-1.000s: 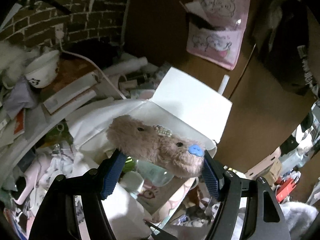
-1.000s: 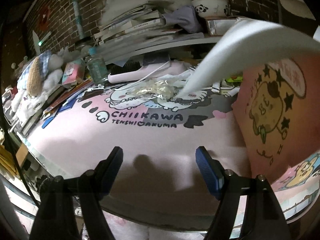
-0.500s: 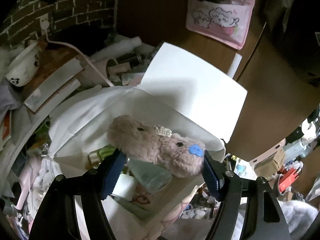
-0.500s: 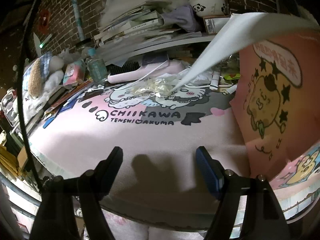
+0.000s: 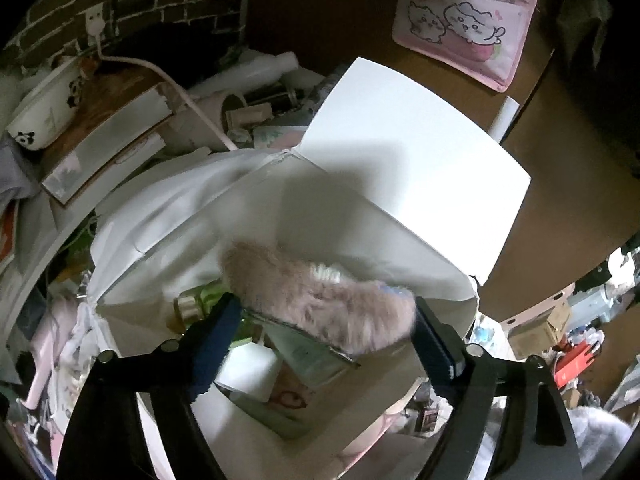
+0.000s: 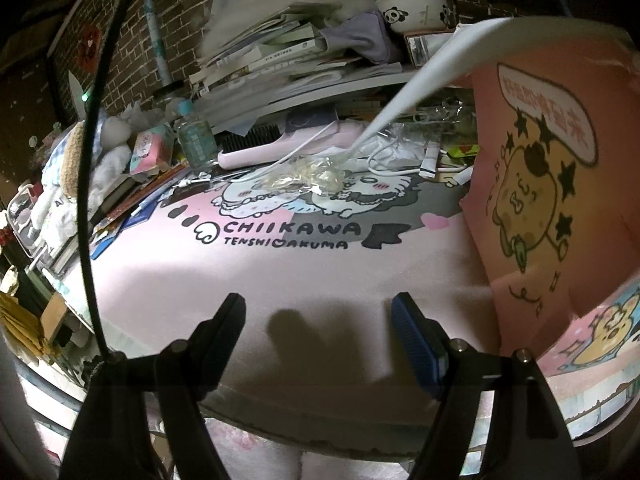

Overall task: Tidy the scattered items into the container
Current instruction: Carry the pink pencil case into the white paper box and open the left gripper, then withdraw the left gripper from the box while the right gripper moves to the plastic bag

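Observation:
In the left wrist view my left gripper (image 5: 326,334) hangs over the open white box (image 5: 328,216), whose lid flap stands up at the back. A pinkish-brown plush toy (image 5: 320,300) lies blurred between the wide-apart fingers, over the box's inside. Inside the box lie a green bottle (image 5: 196,304), a clear packet (image 5: 308,352) and a white item (image 5: 248,372). In the right wrist view my right gripper (image 6: 320,340) is open and empty above the pink Chiikawa mat (image 6: 256,272). The box's pink printed outer wall (image 6: 536,208) stands at the right.
A crumpled clear plastic wrapper (image 6: 308,178), a white cable (image 6: 396,160), a pink hairbrush (image 6: 280,148) and a water bottle (image 6: 196,140) lie at the mat's far edge. Stacked books and a panda bowl (image 6: 416,12) sit on a shelf behind. Clutter lines the left side.
The left gripper has moved lower over the box. The plush has turned blurred and tipped face-down between the fingers, which look wider apart. The right gripper has barely moved.

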A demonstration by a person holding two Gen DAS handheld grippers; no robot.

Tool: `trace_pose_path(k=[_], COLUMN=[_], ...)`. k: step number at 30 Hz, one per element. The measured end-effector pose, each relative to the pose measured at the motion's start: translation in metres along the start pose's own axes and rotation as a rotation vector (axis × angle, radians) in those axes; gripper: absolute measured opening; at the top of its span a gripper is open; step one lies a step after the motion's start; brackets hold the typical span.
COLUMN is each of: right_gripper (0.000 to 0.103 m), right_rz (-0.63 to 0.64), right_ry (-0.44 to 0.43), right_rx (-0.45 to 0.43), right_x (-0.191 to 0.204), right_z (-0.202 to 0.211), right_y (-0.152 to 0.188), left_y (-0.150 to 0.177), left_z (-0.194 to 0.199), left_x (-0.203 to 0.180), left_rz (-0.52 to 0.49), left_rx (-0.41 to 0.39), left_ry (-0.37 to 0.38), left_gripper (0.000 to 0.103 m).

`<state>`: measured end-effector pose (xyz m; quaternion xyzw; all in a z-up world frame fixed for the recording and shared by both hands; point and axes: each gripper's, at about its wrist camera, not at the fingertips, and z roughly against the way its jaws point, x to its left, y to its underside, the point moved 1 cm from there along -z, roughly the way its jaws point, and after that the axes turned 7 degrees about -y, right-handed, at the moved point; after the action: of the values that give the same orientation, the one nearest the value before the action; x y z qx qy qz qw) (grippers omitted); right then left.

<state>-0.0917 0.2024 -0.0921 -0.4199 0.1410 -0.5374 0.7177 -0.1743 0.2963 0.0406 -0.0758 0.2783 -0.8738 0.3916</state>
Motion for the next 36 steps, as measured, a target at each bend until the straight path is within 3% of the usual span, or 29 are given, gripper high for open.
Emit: trace_pose_path(k=[2,7,15,19,29,36], right_gripper=[0.073,0.073,0.073,0.073,0.073,0.073], right_rz=[-0.002,-0.003,-0.001,-0.002,0.009,0.061], right_ry=[-0.001,-0.003,0.001,0.006,0.037,0.065], right_rx=[0.0,0.001,-0.001,-0.003,-0.035,-0.028], right_x=[0.0,-0.001,-0.001,0.0,0.007,0.026], right_z=[0.0,0.0,0.001,0.001,-0.001,-0.009], right_y=[0.0,0.0,0.001,0.001,0.004,0.006], left_y=[0.0,0.0,0.027,0.065,0.18,0.252], left_z=[0.003,0.015,0.087,0.124,0.152,0.146], left_x=[0.0,0.0,0.019,0.046,0.103,0.134], left_rz=[0.002,-0.002,0.041,0.12,0.311,0.445], left_rx=[-0.015,-0.057,-0.261,-0.37,-0.483,-0.523], left_ry=[0.01,-0.01,-0.082,-0.222,-0.527,-0.577], left_gripper=[0.094,0.094,0.095,0.095,0.095,0.095])
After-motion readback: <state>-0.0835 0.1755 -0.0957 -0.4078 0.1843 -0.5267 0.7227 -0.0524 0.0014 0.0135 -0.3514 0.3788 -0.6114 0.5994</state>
